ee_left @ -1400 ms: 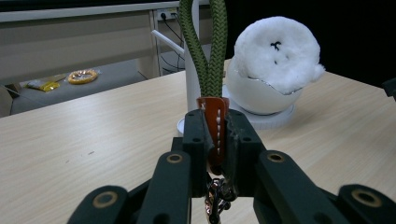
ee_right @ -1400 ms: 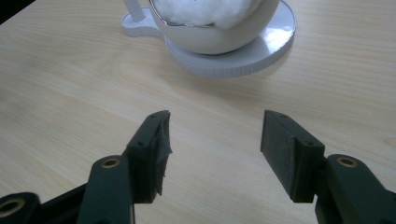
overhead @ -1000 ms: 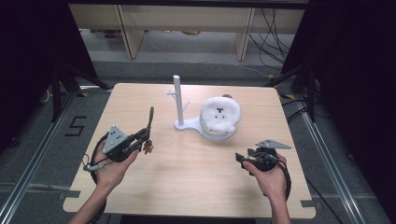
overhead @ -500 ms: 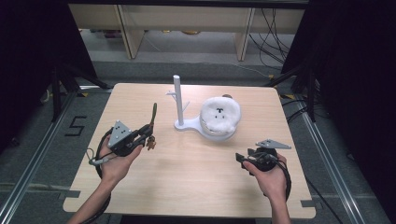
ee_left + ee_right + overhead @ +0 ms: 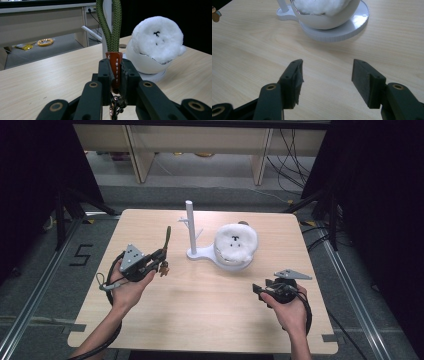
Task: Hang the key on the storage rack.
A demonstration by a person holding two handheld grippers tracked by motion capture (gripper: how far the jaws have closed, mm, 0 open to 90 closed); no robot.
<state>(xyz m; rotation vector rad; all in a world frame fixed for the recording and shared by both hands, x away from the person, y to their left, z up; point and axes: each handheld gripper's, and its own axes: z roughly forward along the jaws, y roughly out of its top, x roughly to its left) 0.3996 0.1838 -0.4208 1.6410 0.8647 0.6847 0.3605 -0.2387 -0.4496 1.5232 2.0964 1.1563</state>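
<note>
Left tongs clamped on brown leather tab of green strap; strap loop upright above jaws, metal clip hanging below, over left part of surface. Right tongs spread, nothing between pads, low over surface. White stand and fluffy white toy in bowl just beyond, mid-surface.

desk: pale wood grain, rounded corners | on desk: white stand with upright post and side pegs, toward the far middle | joined round base carries white bowl holding fluffy white ball
</note>
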